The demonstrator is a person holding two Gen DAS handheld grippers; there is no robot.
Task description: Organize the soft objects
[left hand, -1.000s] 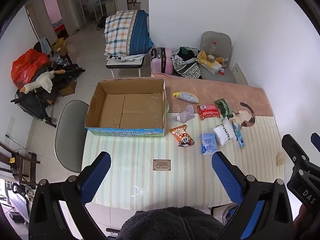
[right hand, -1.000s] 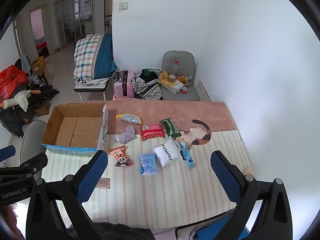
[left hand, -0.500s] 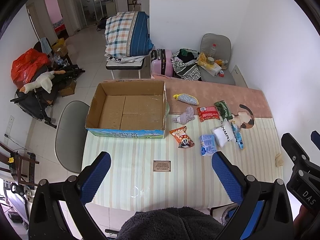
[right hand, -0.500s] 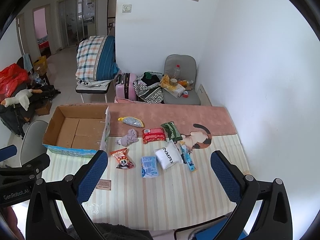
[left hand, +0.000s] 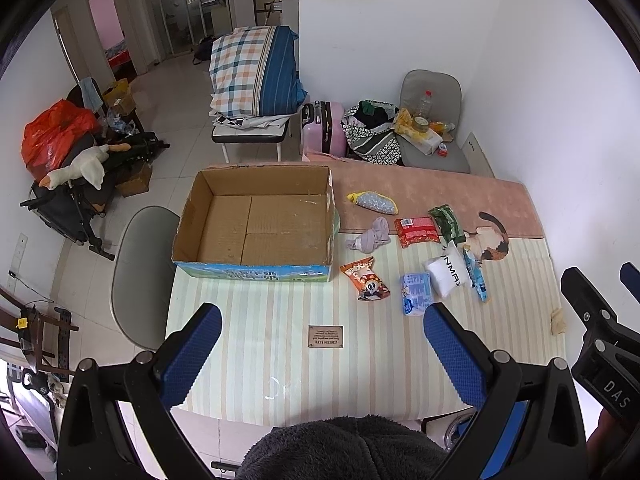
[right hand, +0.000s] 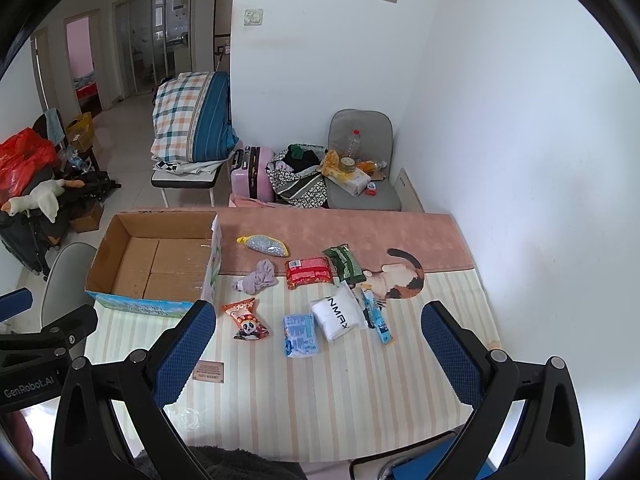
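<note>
bright even daylight | soft shadows | sharp | fisheye-bent, dark corners

"GenRobot.AI" marks the left gripper (right hand: 48, 376); the white pack (right hand: 336, 314) perhaps reads "INMAX".

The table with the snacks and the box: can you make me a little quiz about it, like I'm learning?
1. True or false: the cardboard box already has packets inside.
2. Which lies nearest the box: A) the purple cloth, B) the white pouch, C) the green packet?
3. Fill in: the left gripper and right gripper are both ___, holding nothing.

Key: 1 false, the box is empty. 2 A. 3 open.
</note>
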